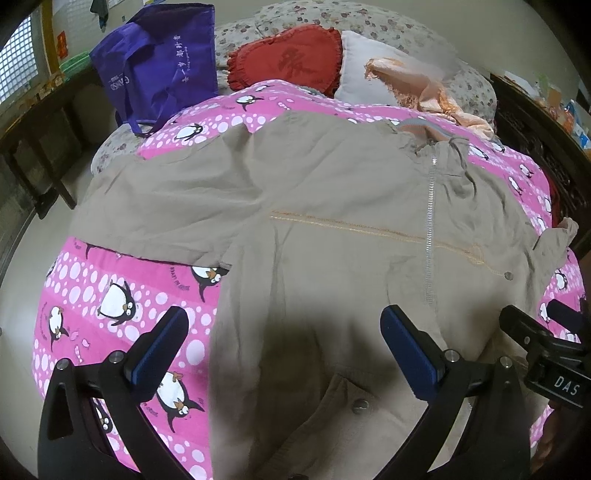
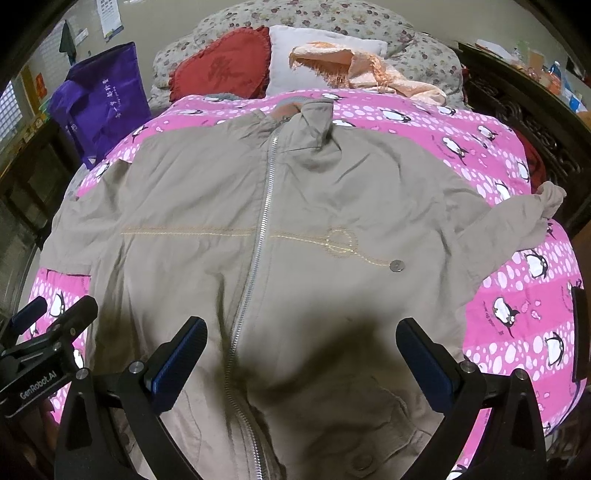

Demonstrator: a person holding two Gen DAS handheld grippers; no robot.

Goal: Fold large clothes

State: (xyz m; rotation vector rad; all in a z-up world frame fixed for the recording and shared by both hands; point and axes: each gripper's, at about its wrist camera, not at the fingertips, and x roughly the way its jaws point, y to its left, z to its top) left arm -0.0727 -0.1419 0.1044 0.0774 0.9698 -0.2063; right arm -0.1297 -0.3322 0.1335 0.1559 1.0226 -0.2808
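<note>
Beige zip jacket [image 2: 295,236] spread front-up on pink penguin blanket [image 2: 517,302] covering the bed; filled centre of both frames. Zipper [image 2: 258,236] closed, running from collar at upper centre down to lower edge of right-wrist frame. Gold stitched line with loop across chest; metal snap [image 2: 397,265] at its right end. One sleeve [image 2: 517,221] angled toward right edge of that frame, cuff bunched. Other sleeve [image 1: 147,206] laid out toward left of left-wrist frame.

Left tongs [image 1: 284,347] spread wide, holding nothing. One blue pad [image 1: 157,347] over blanket, other over jacket body, lower part of frame. Contact with fabric: could not tell.

Right tongs [image 2: 301,358] likewise spread wide, empty, both fingers over lower jacket front, straddling zipper region and dark shadow patch. Also seen at lower right edge of left-wrist frame; left tongs seen at lower left of right-wrist frame.

Upper part of frames: red ruffled cushion [image 2: 221,70] touching white pillow [image 2: 295,59]; peach fringed cloth [image 2: 362,70] draped over pillow and onto blanket edge. Purple tote bag [image 1: 159,70] at upper left, standing at bed edge. Floral bedding [image 2: 332,14] at head of bed. Dark wooden furniture along right edge; details too small to tell.
</note>
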